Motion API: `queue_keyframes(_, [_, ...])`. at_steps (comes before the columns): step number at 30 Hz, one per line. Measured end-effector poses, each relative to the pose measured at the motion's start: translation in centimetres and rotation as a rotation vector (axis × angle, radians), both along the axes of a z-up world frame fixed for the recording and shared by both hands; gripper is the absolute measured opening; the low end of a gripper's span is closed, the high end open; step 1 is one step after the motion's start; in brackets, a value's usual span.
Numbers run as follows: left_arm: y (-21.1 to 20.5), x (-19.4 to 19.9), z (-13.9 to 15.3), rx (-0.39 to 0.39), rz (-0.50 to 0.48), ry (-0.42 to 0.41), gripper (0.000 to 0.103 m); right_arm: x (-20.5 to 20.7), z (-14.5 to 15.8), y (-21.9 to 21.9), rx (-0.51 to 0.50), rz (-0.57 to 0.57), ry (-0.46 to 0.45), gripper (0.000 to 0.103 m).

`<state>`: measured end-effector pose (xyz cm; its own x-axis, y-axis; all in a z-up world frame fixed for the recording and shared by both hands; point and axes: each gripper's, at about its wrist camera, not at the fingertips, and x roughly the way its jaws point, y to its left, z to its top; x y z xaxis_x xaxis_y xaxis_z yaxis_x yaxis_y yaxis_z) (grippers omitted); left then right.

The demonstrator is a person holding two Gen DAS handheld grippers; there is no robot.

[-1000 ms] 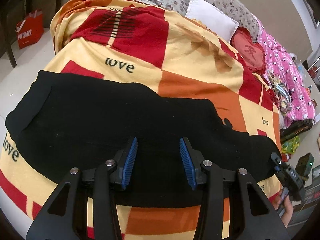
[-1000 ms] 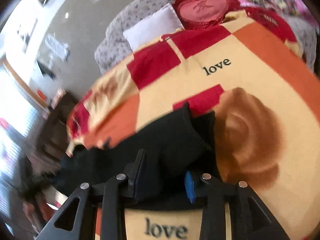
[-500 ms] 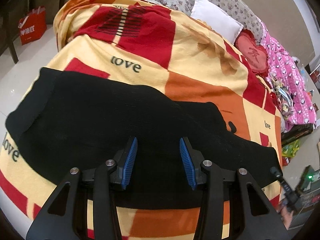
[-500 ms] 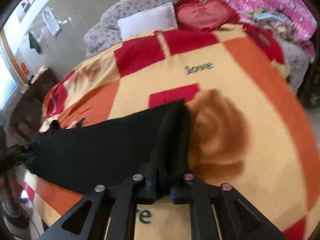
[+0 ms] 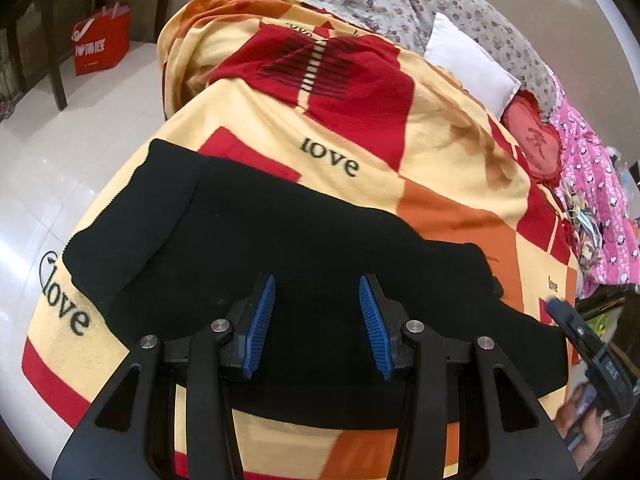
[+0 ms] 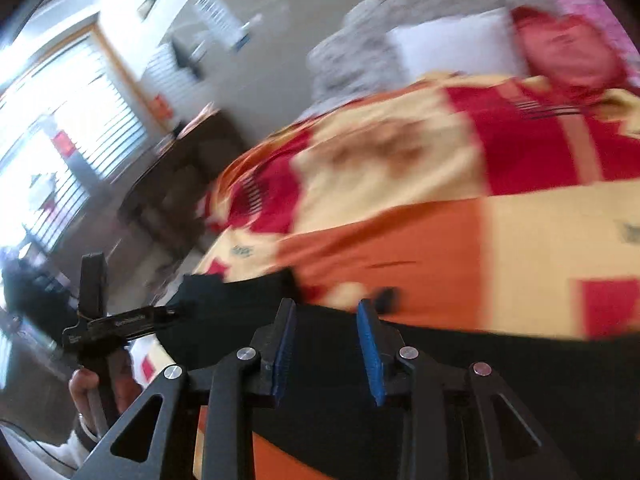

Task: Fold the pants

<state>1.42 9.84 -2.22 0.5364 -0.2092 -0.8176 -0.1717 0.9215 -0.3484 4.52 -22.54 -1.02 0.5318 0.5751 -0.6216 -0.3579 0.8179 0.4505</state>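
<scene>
Left wrist view: the left gripper (image 5: 318,322) is held low over the black pants (image 5: 300,256), jaws apart and empty; the pants are spread flat across the blanket (image 5: 440,160) on the bed.

Right wrist view, blurred: the right gripper (image 6: 326,346) is tilted above the pants (image 6: 500,380), jaws apart, nothing gripped.

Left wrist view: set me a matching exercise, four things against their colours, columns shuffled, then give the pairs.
Things:
1. pants
2. pillow
3. shopping bag
4. pads on the left gripper fingers

Colours:
A. white
B. blue
C. black
D. red

Pairs: 1-C, 2-A, 3-D, 4-B
</scene>
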Motion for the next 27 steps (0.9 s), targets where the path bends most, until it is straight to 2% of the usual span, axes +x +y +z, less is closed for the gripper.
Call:
queue_keyframes(4, [0.6, -0.1, -0.2, 0.003, 0.011, -0.002, 0.042, 3.2, -1.5, 4.3, -0.03, 0.073, 0.06, 0.03])
queue_keyframes(7, [1.1, 0.0, -0.6, -0.01, 0.018, 0.008, 0.043, 3.6, -1.5, 6.2, -0.067, 0.106, 0.052, 0.03])
queue_keyframes(11, [1.0, 0.1, -0.8, 0.002, 0.011, 0.006, 0.044, 3.8, -1.1, 6.5, -0.057, 0.098, 0.047, 0.031])
queue_keyframes(22, [1.3, 0.6, -1.0, -0.028, 0.017, 0.019, 0.047, 3.6, -0.3, 6.3, -0.069, 0.087, 0.044, 0.031])
queue_keyframes(27, [1.4, 0.6, -1.0, -0.025, 0.015, 0.018, 0.047, 3.9, 0.0, 6.6, -0.065, 0.082, 0.039, 0.037])
